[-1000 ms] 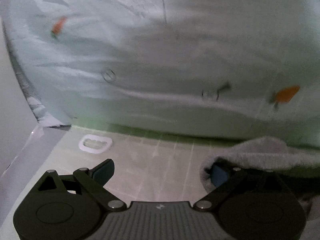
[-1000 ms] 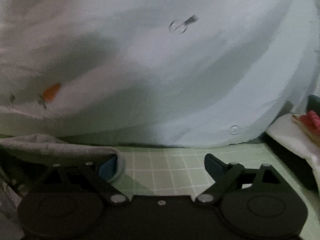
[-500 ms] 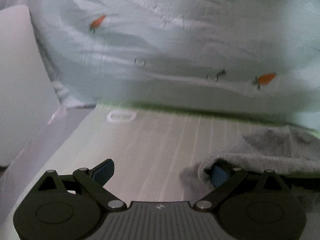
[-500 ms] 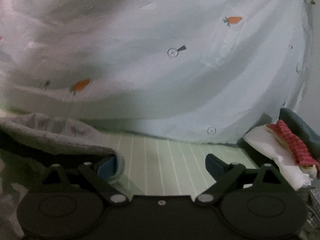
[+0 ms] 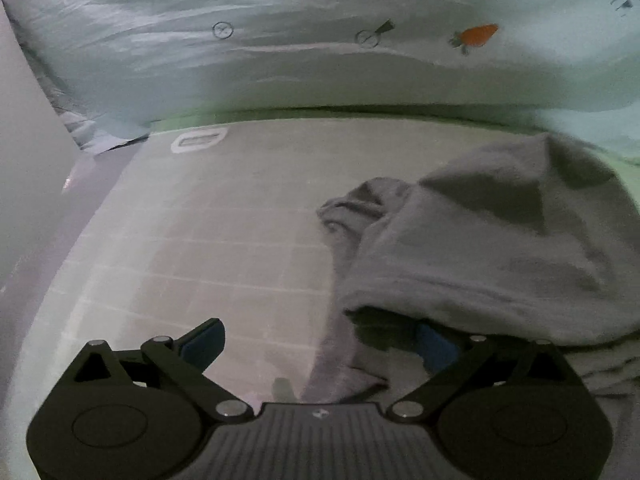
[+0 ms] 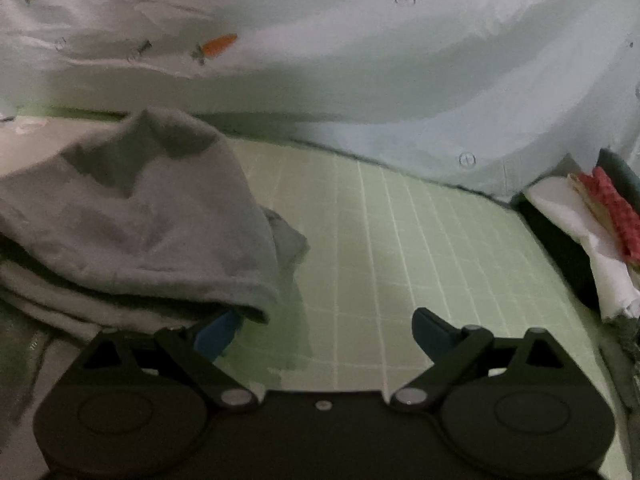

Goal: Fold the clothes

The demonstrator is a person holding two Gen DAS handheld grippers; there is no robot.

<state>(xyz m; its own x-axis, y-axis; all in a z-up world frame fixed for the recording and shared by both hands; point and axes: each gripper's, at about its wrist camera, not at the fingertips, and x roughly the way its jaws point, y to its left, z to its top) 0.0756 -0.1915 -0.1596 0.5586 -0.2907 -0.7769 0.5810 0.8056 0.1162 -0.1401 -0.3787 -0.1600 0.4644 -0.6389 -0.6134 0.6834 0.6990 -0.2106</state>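
A grey garment [image 5: 480, 248] lies bunched in a folded mound on the green grid mat [image 5: 200, 220]. My left gripper [image 5: 318, 330] stands open at the mound's left edge, and the grey cloth drapes over its right finger. In the right wrist view the same grey garment [image 6: 140, 220] sits at the left on the mat [image 6: 400, 240]. My right gripper [image 6: 326, 318] is open too, its left finger tucked under the garment's hem while its right finger hangs free over the mat.
A pale blue carrot-print sheet [image 5: 320, 72] rises behind the mat, and also fills the back of the right view [image 6: 360, 80]. A white ring-shaped label [image 5: 199, 141] lies on the mat's far left. Folded white and red-checked cloths [image 6: 600, 232] are stacked at the right edge.
Both grippers have drawn back from the carrot-print sheet, which now sits higher and farther off. More of the grey garment shows, heaped up between them. The jaws stay wide.
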